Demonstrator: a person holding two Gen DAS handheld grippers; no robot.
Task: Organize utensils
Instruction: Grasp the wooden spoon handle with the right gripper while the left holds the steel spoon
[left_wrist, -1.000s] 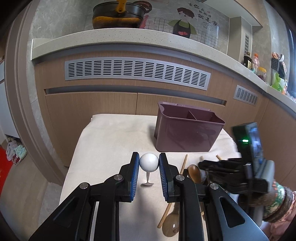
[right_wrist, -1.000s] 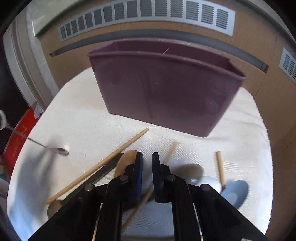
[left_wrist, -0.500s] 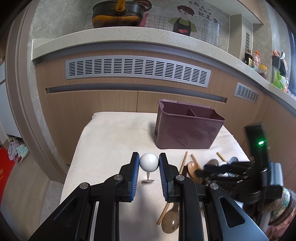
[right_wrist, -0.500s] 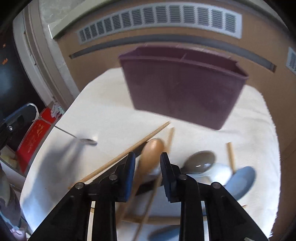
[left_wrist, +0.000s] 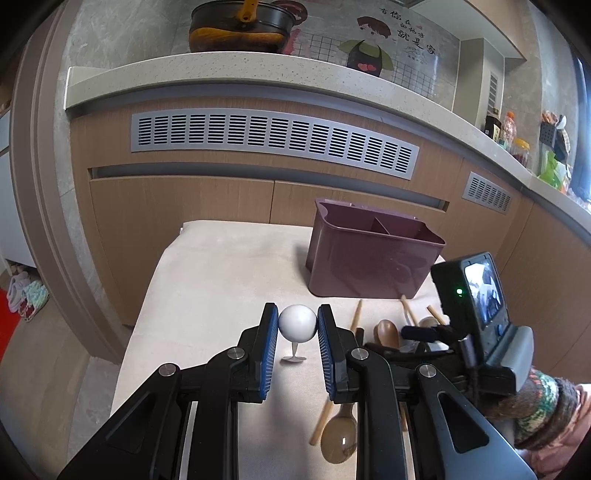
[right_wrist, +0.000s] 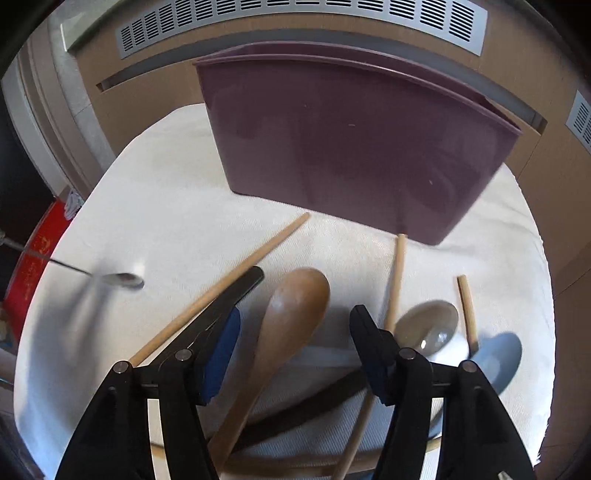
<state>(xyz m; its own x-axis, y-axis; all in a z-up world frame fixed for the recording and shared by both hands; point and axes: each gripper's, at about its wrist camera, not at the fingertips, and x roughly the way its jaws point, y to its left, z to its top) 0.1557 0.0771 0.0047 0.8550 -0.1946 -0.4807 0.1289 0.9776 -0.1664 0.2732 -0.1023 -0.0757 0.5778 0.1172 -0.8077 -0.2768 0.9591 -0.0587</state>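
On the far wall a cartoon poster (left_wrist: 376, 44) carries Chinese writing, too small to read surely. One purple caddy (left_wrist: 373, 254) with divided compartments stands on the cloth-covered counter (left_wrist: 221, 266). Near it lie several utensils: two brown wooden spoons, one greyish spoon (right_wrist: 428, 326), one pale blue spoon (right_wrist: 498, 354), and at least three wooden chopsticks. The left tongs (left_wrist: 297, 328) grip the white ball handle (left_wrist: 297, 323) of a metal spoon (right_wrist: 123, 280), whose bowl touches the counter at left. The right tongs (right_wrist: 295, 339) are opening; a wooden spoon (right_wrist: 291, 306) lies between their pads, untouched, just in front of the caddy.
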